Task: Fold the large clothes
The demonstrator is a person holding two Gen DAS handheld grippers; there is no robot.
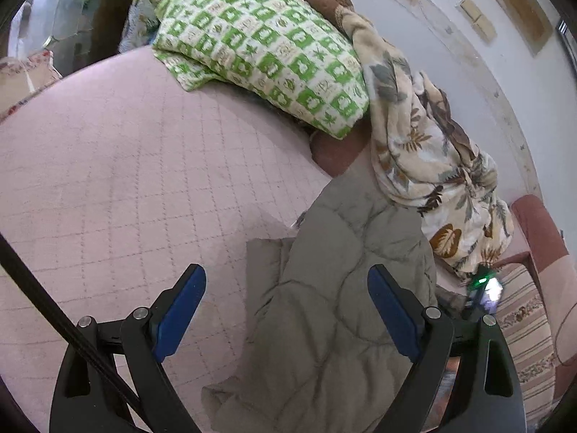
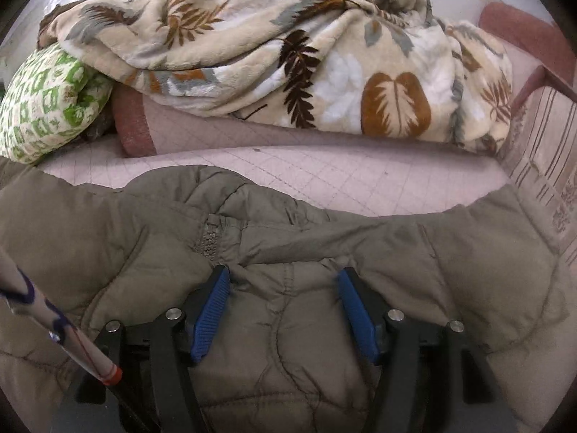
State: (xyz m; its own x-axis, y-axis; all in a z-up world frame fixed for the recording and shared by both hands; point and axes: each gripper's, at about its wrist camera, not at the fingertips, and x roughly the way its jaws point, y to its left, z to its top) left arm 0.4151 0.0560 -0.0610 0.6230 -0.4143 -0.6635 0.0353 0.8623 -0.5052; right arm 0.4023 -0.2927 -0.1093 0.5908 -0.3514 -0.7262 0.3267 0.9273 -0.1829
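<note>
An olive-grey quilted jacket (image 1: 324, 306) lies on a pink quilted bed cover (image 1: 126, 180). In the left wrist view my left gripper (image 1: 286, 278) is open above the jacket's folded part, holding nothing. In the right wrist view the jacket (image 2: 450, 270) fills the lower half, with its zipper (image 2: 209, 240) left of centre. My right gripper (image 2: 283, 279) is open, its blue pads (image 2: 212, 310) standing over a ridge of jacket fabric near the zipper without clamping it.
A green-and-white patterned pillow (image 1: 267, 43) lies at the back of the bed. A cream leaf-print blanket (image 2: 288, 54) is heaped along the wall. A striped cushion (image 1: 526, 328) and a reddish bed rail (image 1: 541, 231) are at the right. A small lit device (image 1: 485, 287) sits near the blanket's end.
</note>
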